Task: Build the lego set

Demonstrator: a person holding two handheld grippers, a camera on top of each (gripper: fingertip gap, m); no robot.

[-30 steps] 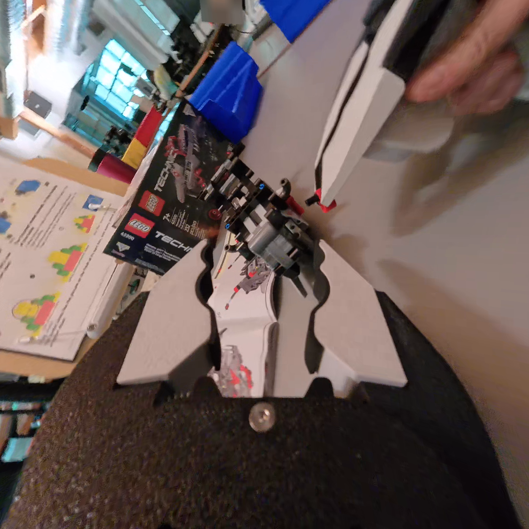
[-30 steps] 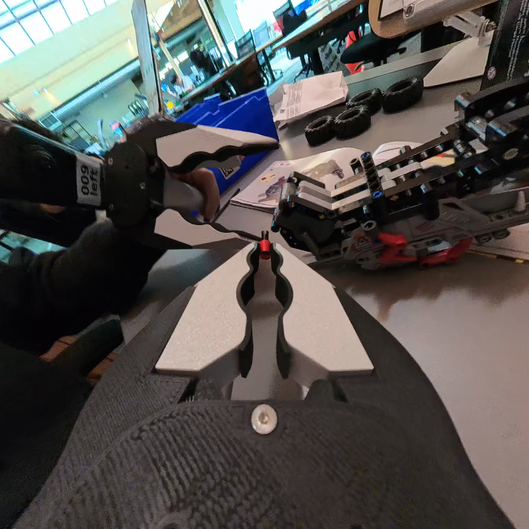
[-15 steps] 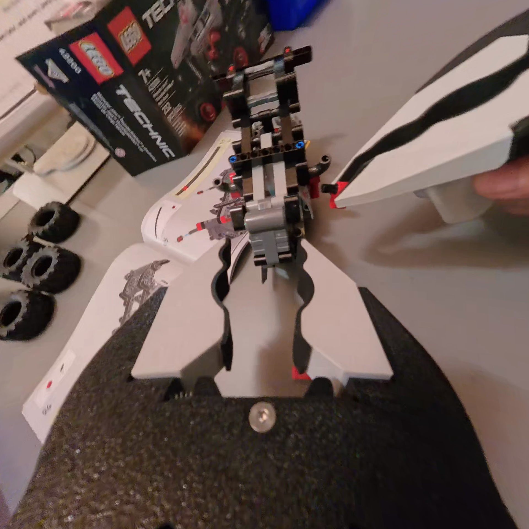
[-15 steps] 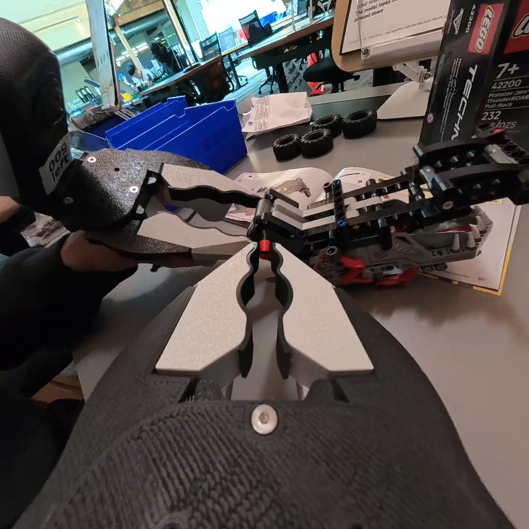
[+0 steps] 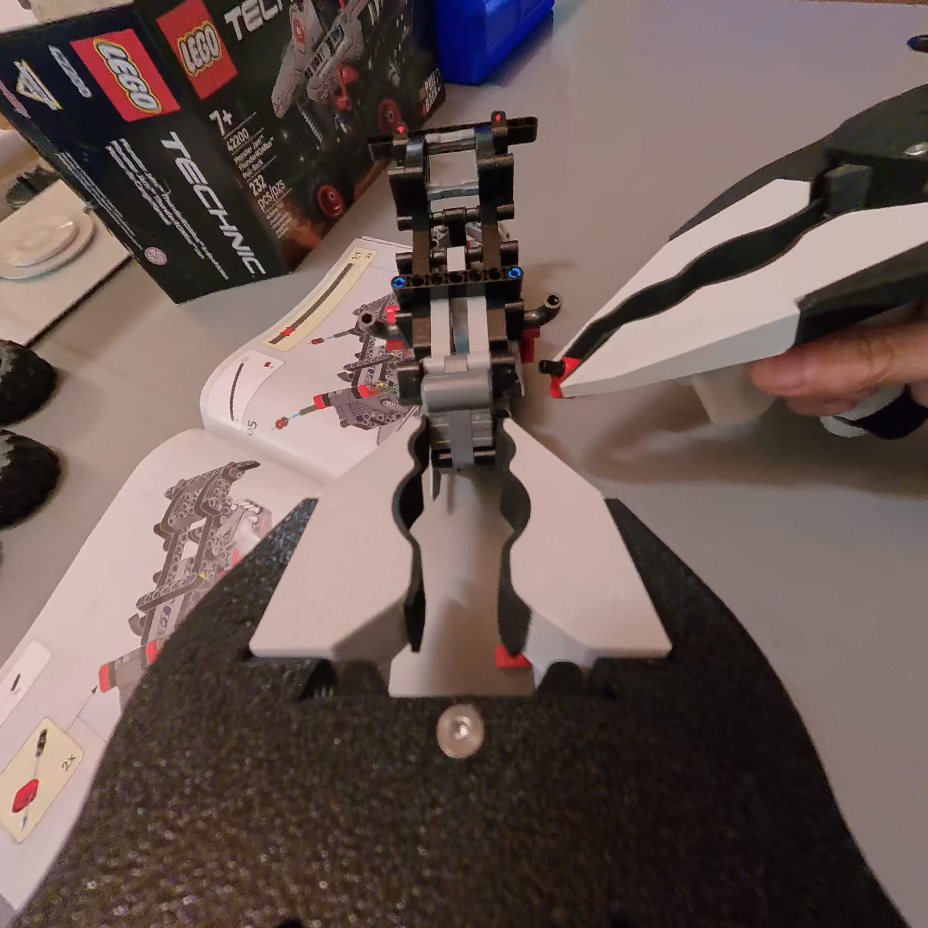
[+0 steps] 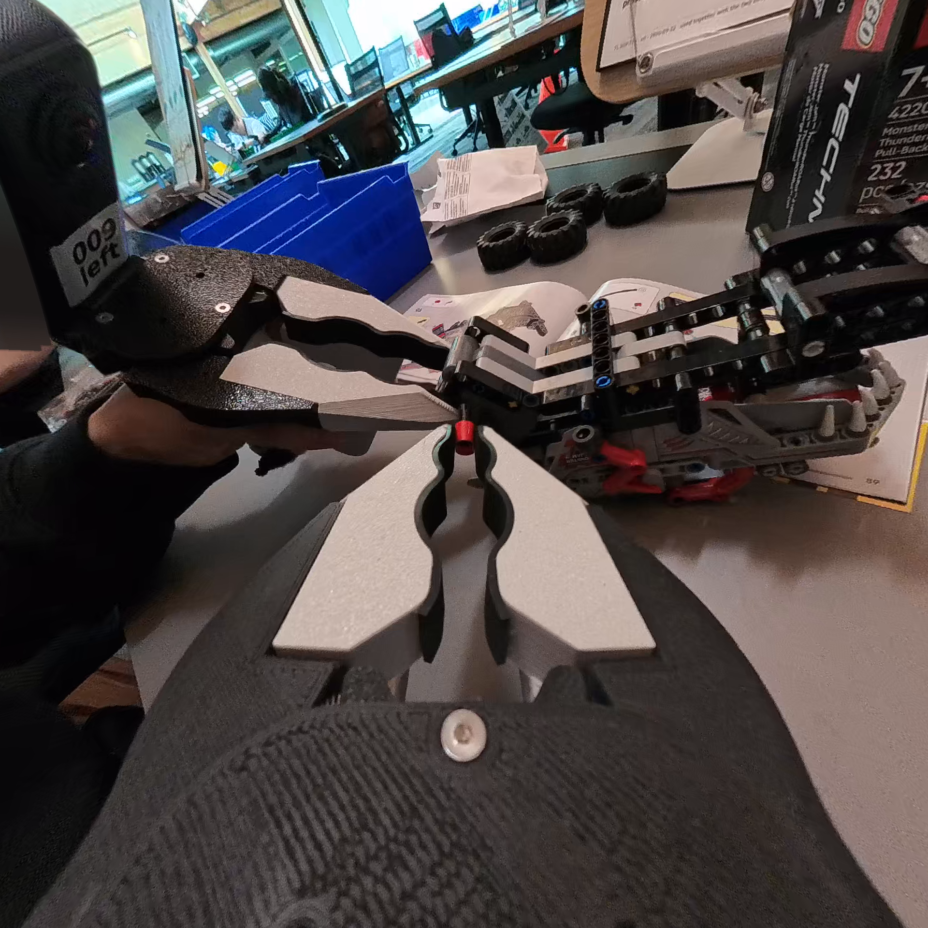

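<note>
The left hand-held gripper [image 5: 459,442] is closed partway on the grey end of the model [image 5: 457,301], its two fingers touching that end on either side. The model is a black and grey chassis with red parts underneath; it lies on the table [image 5: 703,150], partly on the open booklet [image 5: 281,371], and in the right wrist view it stretches to the right [image 6: 703,391].

The right hand-held gripper [image 6: 464,442] is nearly closed, its two fingertips pinching one small red pin [image 6: 464,438] with a black stub. In the left wrist view the pin [image 5: 557,371] sits just beside the model's right side, with a small gap between them. A hand [image 5: 843,371] grips the right tool's handle.

One black set box [image 5: 165,150] stands behind the booklet. Four black tyres [image 6: 572,221] lie grouped on the table beyond the model, in the right wrist view. Blue bins [image 6: 321,221] stand at the left, how many I cannot tell, and one white crumpled paper [image 6: 487,181] lies next to them. One small red piece [image 5: 509,658] shows at the base of the left tool's right finger
</note>
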